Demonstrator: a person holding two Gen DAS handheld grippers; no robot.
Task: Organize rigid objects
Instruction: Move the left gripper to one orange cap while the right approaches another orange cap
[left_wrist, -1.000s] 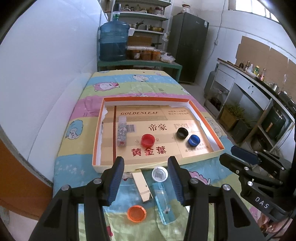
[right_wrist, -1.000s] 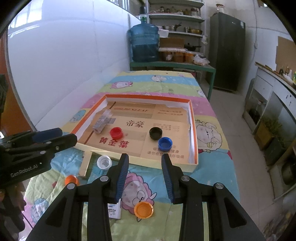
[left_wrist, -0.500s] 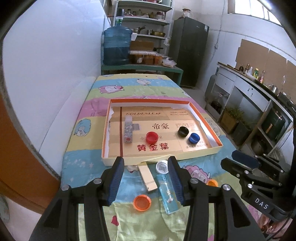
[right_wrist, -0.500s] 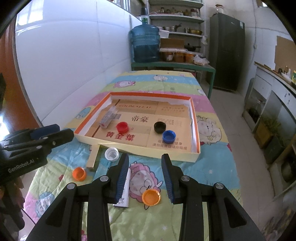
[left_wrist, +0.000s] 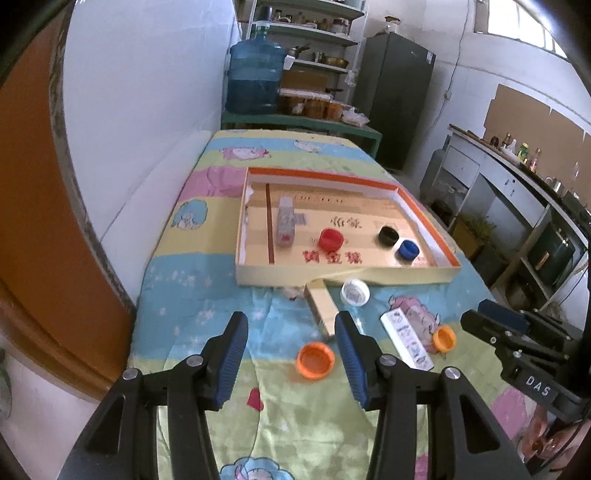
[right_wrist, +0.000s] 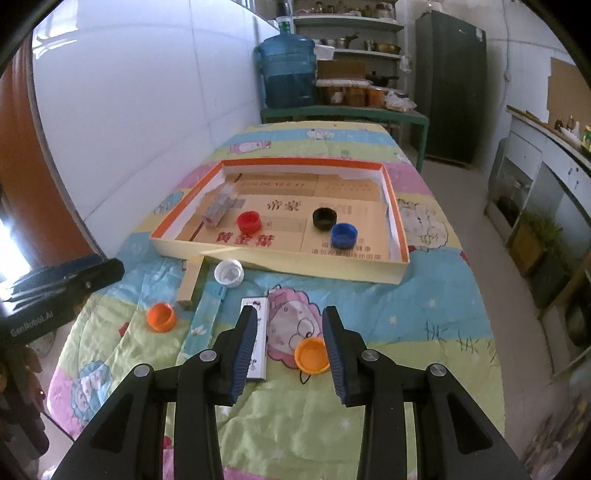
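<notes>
I find the task partly done. The shallow cardboard tray (left_wrist: 448, 274) on the bench holds four items: a red cap (left_wrist: 331, 239), a black cap (left_wrist: 389, 235), a blue cap (left_wrist: 407, 249) and a small clear box with patterned contents (left_wrist: 285, 221) lying flat near its left wall. Still loose on the cartoon-print cloth (left_wrist: 192, 295) in front of the tray: a white cap (left_wrist: 355, 292) just beside the tray's front wall, a wooden block (left_wrist: 320, 307), a flat printed box (left_wrist: 405, 339) and two orange caps. By my judgement roughly half the objects remain to be placed.

My left gripper (left_wrist: 291, 354) has its fingers spread wide and empty, above the cloth, with the nearer orange cap (left_wrist: 314, 360) just inside its right finger. My right gripper (right_wrist: 290, 349) is moderately open and grips nothing; the other orange cap (right_wrist: 312, 355) lies against the inner side of its right finger, low between the two, so I take it for the next pick.

The right view shows a pale blue strip (right_wrist: 205, 317) lying on the cloth beside the printed box, which I cannot make out in the left view. The left view shows the right gripper's body from the side, but not its finger spacing
</notes>
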